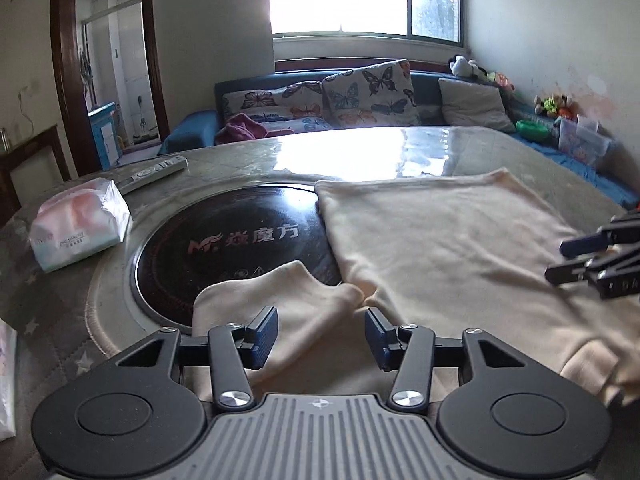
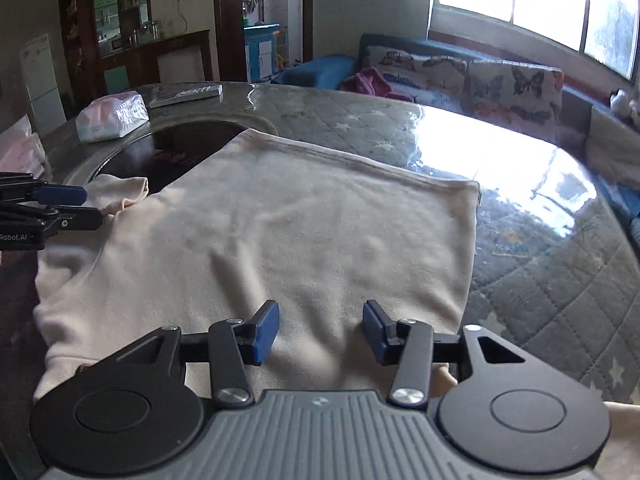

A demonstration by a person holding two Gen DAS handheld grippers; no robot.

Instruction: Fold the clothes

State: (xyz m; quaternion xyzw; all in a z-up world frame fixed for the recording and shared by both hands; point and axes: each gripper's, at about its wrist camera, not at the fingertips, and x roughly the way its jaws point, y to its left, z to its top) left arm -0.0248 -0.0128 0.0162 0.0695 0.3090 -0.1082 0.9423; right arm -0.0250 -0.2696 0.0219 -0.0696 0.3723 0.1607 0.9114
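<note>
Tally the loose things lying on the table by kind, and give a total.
Cream garment: 1
Tissue packs: 2
Remote control: 1
Total: 4

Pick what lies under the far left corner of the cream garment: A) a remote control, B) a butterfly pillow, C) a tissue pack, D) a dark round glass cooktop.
D: the cream garment overlaps the edge of the dark round cooktop set into the table.
</note>
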